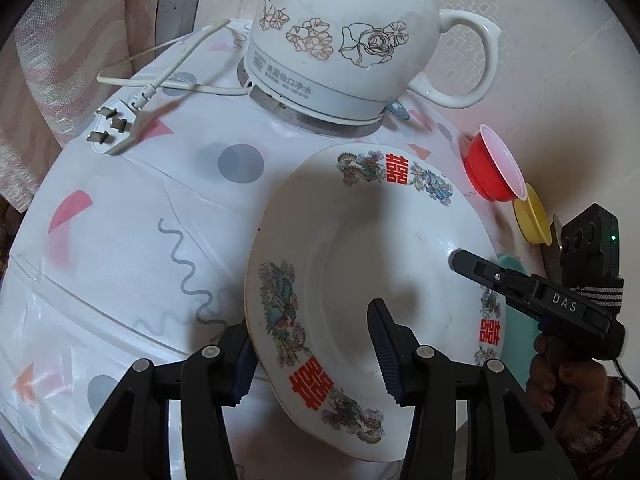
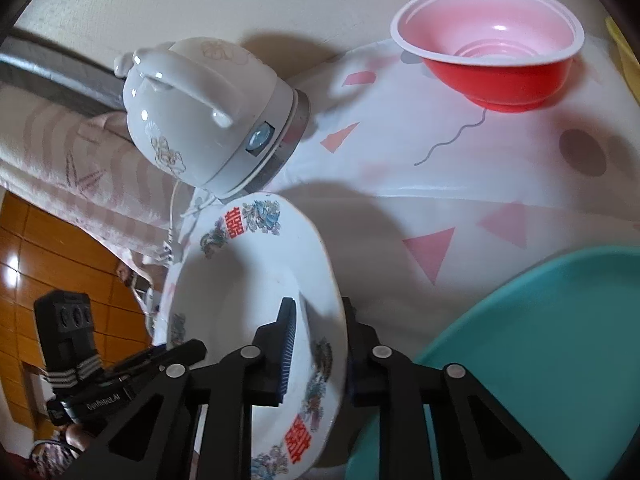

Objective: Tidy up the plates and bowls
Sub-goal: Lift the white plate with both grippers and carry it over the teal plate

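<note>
Gripping the patterned plate [image 1: 360, 280] from both sides: left gripper [image 1: 316, 354] straddles the rim at 7 o'clock, right gripper [image 2: 316, 344] is clamped on the opposite rim near 3 o'clock. Plate sits tilted on the tablecloth [image 1: 120, 240], just below the kettle [image 1: 344, 52]. Risk: glazed rim slips from the pads, or uneven pull twists it into the kettle. Red bowl [image 2: 492, 52] at 1 o'clock is empty; plate empty too.

Home: kettle [image 1: 344, 44], tablecloth [image 1: 120, 216], wood floor [image 2: 60, 264].
</note>
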Motion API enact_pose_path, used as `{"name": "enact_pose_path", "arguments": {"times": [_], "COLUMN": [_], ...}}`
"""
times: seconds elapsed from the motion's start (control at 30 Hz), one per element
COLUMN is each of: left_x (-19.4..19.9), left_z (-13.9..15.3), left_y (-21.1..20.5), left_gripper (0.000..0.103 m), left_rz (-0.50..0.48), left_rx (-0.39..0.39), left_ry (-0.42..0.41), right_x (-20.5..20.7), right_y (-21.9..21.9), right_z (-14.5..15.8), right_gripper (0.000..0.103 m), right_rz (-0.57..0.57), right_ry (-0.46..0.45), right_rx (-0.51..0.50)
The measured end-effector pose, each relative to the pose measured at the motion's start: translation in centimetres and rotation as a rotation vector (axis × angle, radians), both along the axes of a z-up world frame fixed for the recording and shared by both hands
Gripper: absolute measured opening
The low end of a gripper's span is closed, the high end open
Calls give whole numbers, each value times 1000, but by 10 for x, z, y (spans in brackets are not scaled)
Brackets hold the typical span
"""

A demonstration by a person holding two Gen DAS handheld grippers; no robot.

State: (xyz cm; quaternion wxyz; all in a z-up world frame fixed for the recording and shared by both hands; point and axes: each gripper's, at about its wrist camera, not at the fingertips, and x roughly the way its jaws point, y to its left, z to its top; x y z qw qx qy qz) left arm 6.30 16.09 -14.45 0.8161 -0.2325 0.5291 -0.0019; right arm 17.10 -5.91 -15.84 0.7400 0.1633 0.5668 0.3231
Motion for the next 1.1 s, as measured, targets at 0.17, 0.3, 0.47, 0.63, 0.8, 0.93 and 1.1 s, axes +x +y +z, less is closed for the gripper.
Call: {"name": "enact_pose_path", "arguments": {"times": [0.17,0.3,0.47,0.63,0.8,0.93,1.1], "left_x": [-3,-5,-6,-9,-7,-5,-6], "left_z": [2,9,9,9,19,21,24], "left_y": [4,5,5,0,-18,-29,-38], "left_gripper": [50,50,50,50,50,50,49], "left_rz": [15,11,1,-24,-102,-152,-192], "left_rx": [-22,-20,-29,-22,78,62,55], "left_ry": [-13,-45,-55,-62,-103,-122,-147], "right_x": [-8,-17,-27,-35,-44,-50,-55], "right_y": [0,-2,-5,-12,-16,-24,-35], "right_z": [2,2,5,15,23,25,28], "right_gripper": [20,20,20,20,20,20,20], "right_rz": [15,20,9,-8,-18,-39,-72], "right_ry": [-17,-15,-23,-52,-80,-92,-107], "right_rx": [-24,-19,-17,-4,-25,-37,-52]}}
